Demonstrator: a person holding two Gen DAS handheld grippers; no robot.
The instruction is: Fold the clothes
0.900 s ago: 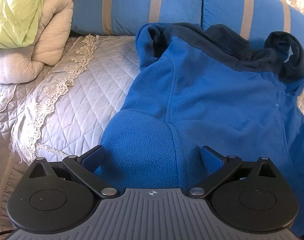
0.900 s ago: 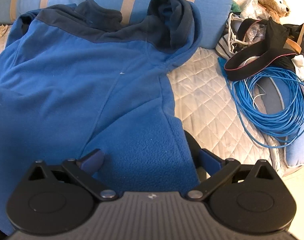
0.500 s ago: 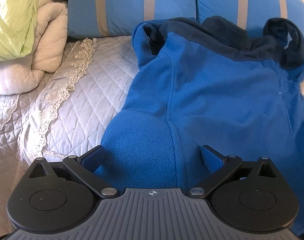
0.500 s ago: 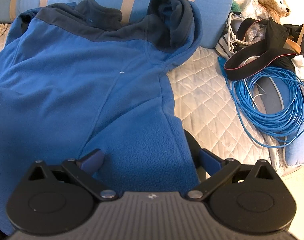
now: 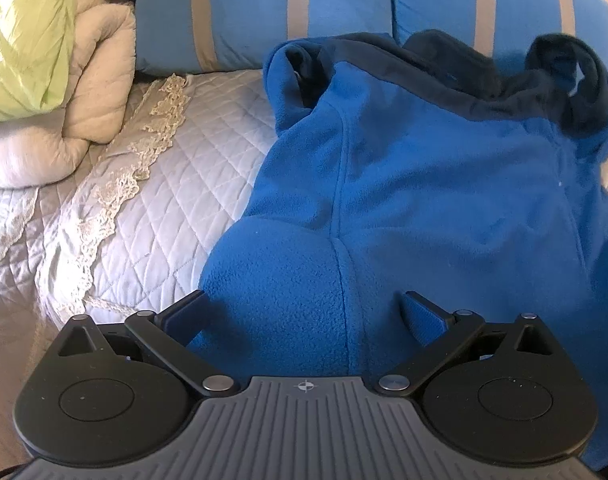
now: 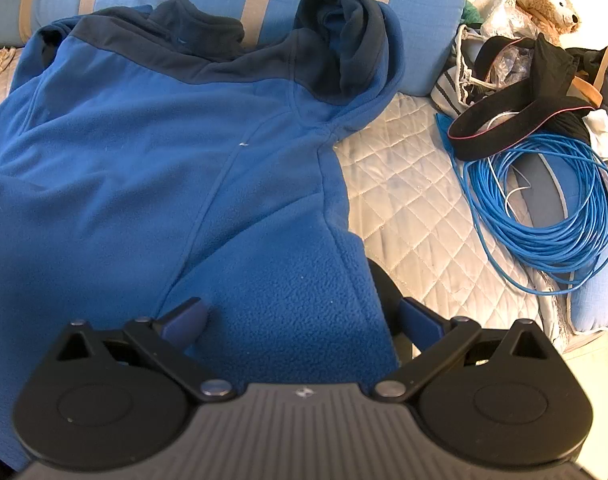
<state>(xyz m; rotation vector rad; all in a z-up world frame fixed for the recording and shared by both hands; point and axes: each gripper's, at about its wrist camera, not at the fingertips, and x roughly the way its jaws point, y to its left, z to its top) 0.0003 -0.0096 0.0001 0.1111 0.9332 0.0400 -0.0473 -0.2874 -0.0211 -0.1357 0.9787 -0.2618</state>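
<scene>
In the left wrist view, a green and cream pile of bedding (image 5: 44, 80) sits at ten o'clock on the quilted bedspread (image 5: 152, 208), with a lace trim (image 5: 116, 184) running down toward eight o'clock. Blue striped pillows (image 5: 264, 12) line the top at twelve. The blue fleece jacket (image 5: 444, 184) lies spread from centre to three o'clock, its dark collar toward the pillows. The left gripper (image 5: 304, 316) stands wide at six o'clock, jaws straddling the jacket's near left edge without pinching it.

In the right wrist view, the jacket (image 6: 144, 168) fills nine o'clock through centre. The right gripper (image 6: 300, 316) is also spread wide at six o'clock, over the jacket's near right edge, nothing clamped. At three o'clock lies a coil of blue cable (image 6: 544, 208); dark bags (image 6: 524, 108) and a teddy bear (image 6: 552, 0) sit at one to two o'clock.
</scene>
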